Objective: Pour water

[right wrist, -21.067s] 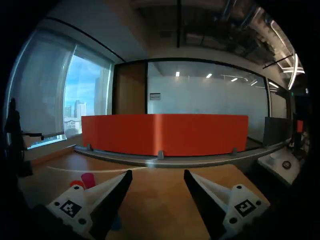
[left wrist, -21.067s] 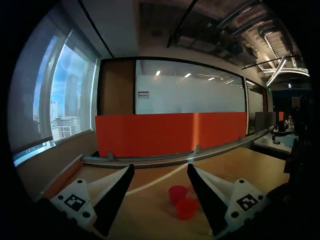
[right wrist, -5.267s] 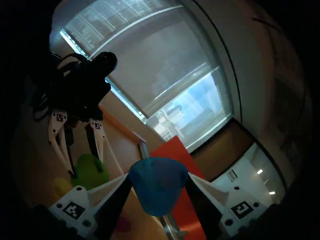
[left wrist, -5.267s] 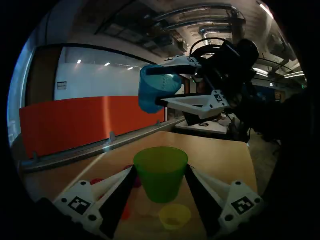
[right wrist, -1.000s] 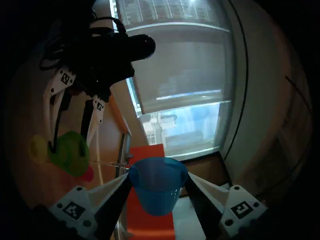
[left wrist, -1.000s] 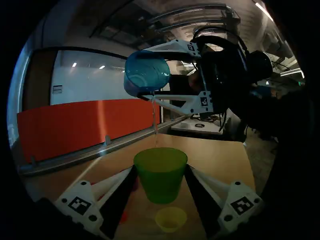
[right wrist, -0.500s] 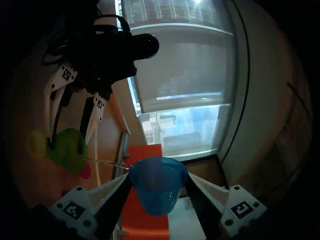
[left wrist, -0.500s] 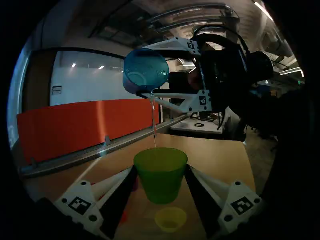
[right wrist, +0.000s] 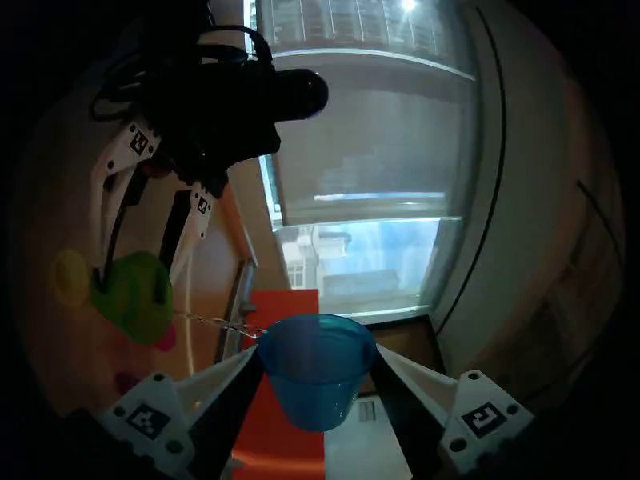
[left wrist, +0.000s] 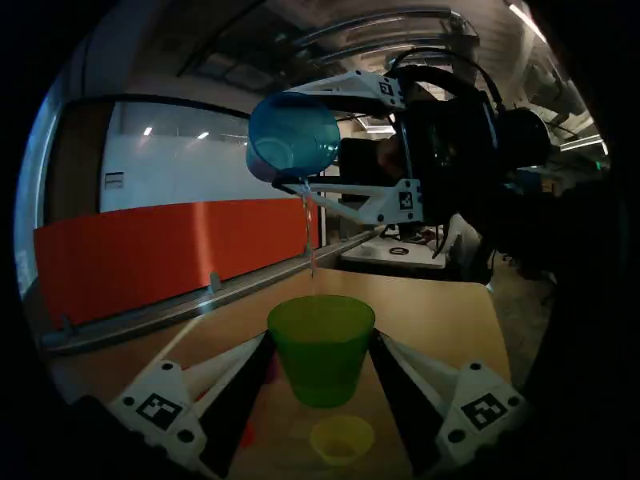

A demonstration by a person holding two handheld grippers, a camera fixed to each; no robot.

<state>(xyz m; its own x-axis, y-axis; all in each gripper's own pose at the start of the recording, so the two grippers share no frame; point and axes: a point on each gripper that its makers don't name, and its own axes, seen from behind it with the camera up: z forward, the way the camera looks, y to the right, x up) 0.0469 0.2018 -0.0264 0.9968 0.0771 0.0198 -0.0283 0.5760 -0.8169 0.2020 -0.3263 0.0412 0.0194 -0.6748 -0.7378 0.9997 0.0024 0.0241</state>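
My left gripper [left wrist: 320, 360] is shut on a green cup [left wrist: 321, 346], held upright above the wooden table [left wrist: 448, 308]. Above it, my right gripper [left wrist: 308, 132] is shut on a blue cup [left wrist: 291, 146] that is tipped over, mouth towards me. A thin stream of water [left wrist: 308, 232] falls from its rim into the green cup. In the right gripper view the blue cup [right wrist: 317, 368] sits between the fingers of the right gripper [right wrist: 317, 364]; the water stream [right wrist: 216, 322] runs to the green cup [right wrist: 132, 296], held by the left gripper [right wrist: 144, 264].
A yellow cup [left wrist: 342, 438] stands on the table below the green one, with red and pink cups [left wrist: 244, 432] at its left. An orange partition [left wrist: 168, 248] and a rail border the table's far side. A window [right wrist: 360, 256] lies beyond.
The blue cup has tipped a little further and the stream of water keeps running into the green cup. The left gripper holds still.
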